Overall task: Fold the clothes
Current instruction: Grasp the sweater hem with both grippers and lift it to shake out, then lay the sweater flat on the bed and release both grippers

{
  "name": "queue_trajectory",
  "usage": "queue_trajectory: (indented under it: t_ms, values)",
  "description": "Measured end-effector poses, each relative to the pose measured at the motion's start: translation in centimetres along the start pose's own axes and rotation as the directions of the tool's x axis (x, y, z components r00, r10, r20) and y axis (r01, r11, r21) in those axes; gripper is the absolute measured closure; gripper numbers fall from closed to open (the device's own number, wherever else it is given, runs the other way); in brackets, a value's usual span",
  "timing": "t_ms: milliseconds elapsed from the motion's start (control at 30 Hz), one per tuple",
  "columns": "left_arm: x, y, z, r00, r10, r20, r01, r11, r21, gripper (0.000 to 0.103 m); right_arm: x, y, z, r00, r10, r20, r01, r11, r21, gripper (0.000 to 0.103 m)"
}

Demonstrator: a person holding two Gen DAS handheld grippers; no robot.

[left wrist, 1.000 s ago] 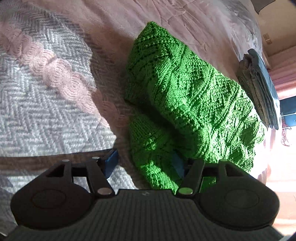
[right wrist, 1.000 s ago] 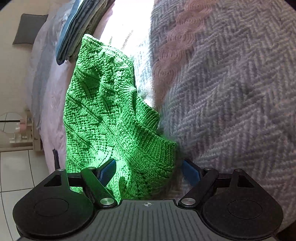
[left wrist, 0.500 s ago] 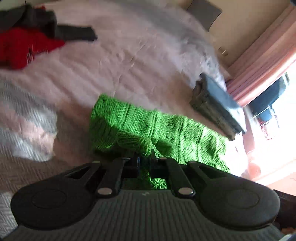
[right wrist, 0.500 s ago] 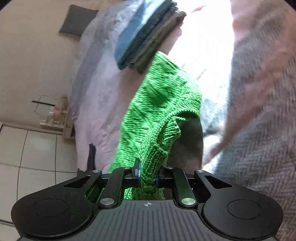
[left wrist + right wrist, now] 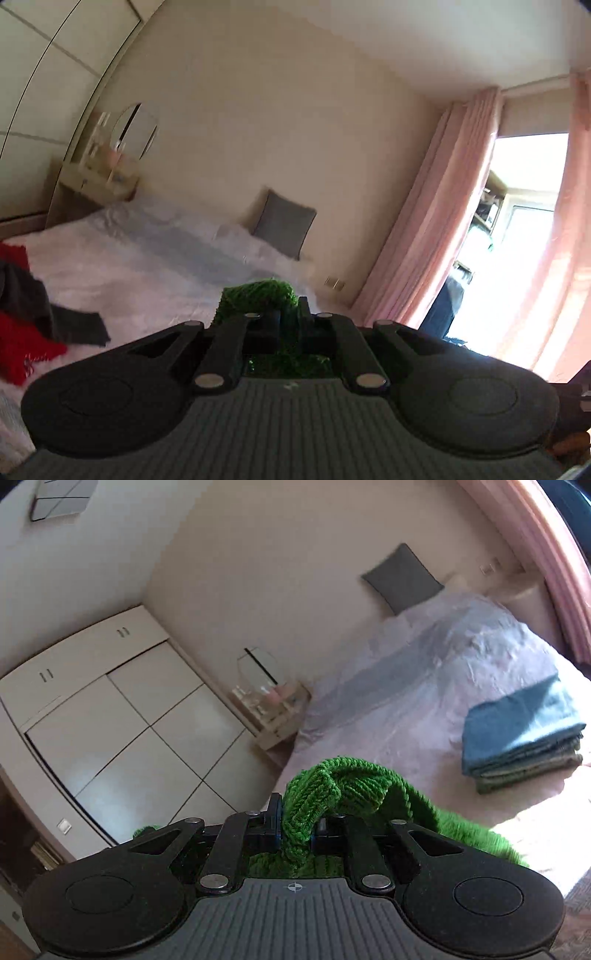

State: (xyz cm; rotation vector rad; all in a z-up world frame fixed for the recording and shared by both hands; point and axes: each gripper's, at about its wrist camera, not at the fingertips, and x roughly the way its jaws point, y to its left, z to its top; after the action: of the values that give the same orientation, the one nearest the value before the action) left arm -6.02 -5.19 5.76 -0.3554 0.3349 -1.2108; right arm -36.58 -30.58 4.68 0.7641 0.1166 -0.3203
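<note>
While pinched: green sweater (image 5: 314,805) aloft

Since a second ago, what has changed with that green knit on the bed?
Both claws, open over the green sweater a second ago, closed on its edges: left claw, right claw. Then they lifted it off the bed, so the views swung up to the walls. The folded blue stack stayed put.

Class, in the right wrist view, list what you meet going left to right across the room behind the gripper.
White wardrobe → bedside table with round mirror → grey pillow → stack of folded clothes → pink curtain.
</note>
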Motion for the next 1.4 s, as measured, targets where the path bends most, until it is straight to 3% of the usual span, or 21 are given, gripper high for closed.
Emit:
queue_trajectory:
  t_ms: [133, 267, 367, 433, 467, 500, 533, 567, 633, 733, 800, 900, 1067, 1100, 1200, 1267, 1400]
  values:
    - [-1.7, -3.1, 3.8, 0.993, -0.066, 0.098, 0.059, 0.996, 0.067, 0.098, -2.0, 3.2, 1.8, 0.997, 0.057, 0.044, -0.055, 0.997, -0.060, 0.091]
    - [0.6, -4.6, 5.9, 0.990, -0.087, 0.109, 0.077, 0.992, 0.096, 0.098, -1.2, 4.1, 3.7, 0.995, 0.057, 0.086, -0.053, 0.997, -0.048, 0.091]
    - [6.1, -3.4, 6.0, 0.998, -0.055, 0.033, 0.053, 0.997, 0.064, 0.098, 1.5, 2.7, 5.3, 0.996, -0.013, 0.092, 0.013, 1.000, 0.005, 0.091]
    - [12.3, -1.0, 4.7, 0.995, 0.010, -0.102, -0.009, 1.000, 0.018, 0.093, 4.5, 0.2, 6.5, 0.994, -0.085, 0.064, 0.080, 0.994, 0.073, 0.088]
    - [15.4, 0.2, 4.1, 0.985, 0.041, -0.170, -0.042, 0.999, -0.002, 0.090, 6.5, -1.4, 7.1, 0.991, -0.128, 0.029, 0.125, 0.987, 0.102, 0.065]
    - [18.4, 1.5, 3.3, 0.966, 0.074, -0.247, -0.081, 0.996, -0.022, 0.089, 8.6, -3.0, 7.5, 0.982, -0.188, -0.013, 0.188, 0.974, 0.128, 0.047]
    - [21.0, 3.2, 2.1, 0.929, 0.117, -0.352, -0.141, 0.989, -0.045, 0.085, 10.2, -4.4, 7.7, 0.964, -0.262, -0.053, 0.267, 0.953, 0.144, 0.015]
    - [23.2, 4.7, 0.9, 0.881, 0.157, -0.446, -0.202, 0.978, -0.054, 0.085, 11.1, -5.6, 7.6, 0.942, -0.326, -0.083, 0.335, 0.930, 0.148, 0.013]
    - [25.2, 7.2, -1.7, 0.793, 0.245, -0.558, -0.304, 0.953, -0.014, 0.079, 11.9, -7.6, 6.8, 0.913, -0.389, -0.124, 0.405, 0.900, 0.161, 0.013]
    - [24.2, 9.5, -5.4, 0.732, 0.301, -0.612, -0.342, 0.938, 0.051, 0.068, 10.6, -10.7, 3.9, 0.902, -0.394, -0.176, 0.424, 0.886, 0.187, 0.013]
    - [21.9, 11.3, -8.2, 0.674, 0.345, -0.653, -0.384, 0.919, 0.090, 0.068, 8.8, -12.6, 1.1, 0.870, -0.437, -0.230, 0.479, 0.859, 0.180, 0.013]
    - [17.3, 12.7, -12.8, 0.582, 0.351, -0.734, -0.429, 0.899, 0.089, 0.068, 6.3, -14.9, -3.5, 0.795, -0.513, -0.323, 0.578, 0.803, 0.144, 0.013]
    - [11.2, 12.2, -18.7, 0.422, 0.379, -0.823, -0.479, 0.864, 0.152, 0.068, 3.7, -15.9, -10.1, 0.681, -0.553, -0.481, 0.649, 0.759, 0.046, 0.013]
    - [10.7, 11.6, -19.3, 0.405, 0.385, -0.829, -0.478, 0.862, 0.167, 0.068, 3.8, -15.7, -11.1, 0.657, -0.558, -0.507, 0.653, 0.758, 0.013, 0.013]
    - [9.4, 9.7, -20.0, 0.386, 0.390, -0.836, -0.462, 0.866, 0.191, 0.068, 4.1, -14.9, -13.2, 0.617, -0.559, -0.554, 0.637, 0.768, -0.067, 0.013]
    - [9.3, 8.4, -19.3, 0.412, 0.397, -0.820, -0.448, 0.872, 0.197, 0.068, 4.2, -13.8, -13.6, 0.621, -0.550, -0.558, 0.612, 0.786, -0.093, 0.013]
    - [8.8, 6.2, -17.7, 0.461, 0.442, -0.770, -0.420, 0.873, 0.250, 0.065, 3.9, -11.8, -13.2, 0.662, -0.530, -0.531, 0.557, 0.821, -0.126, 0.013]
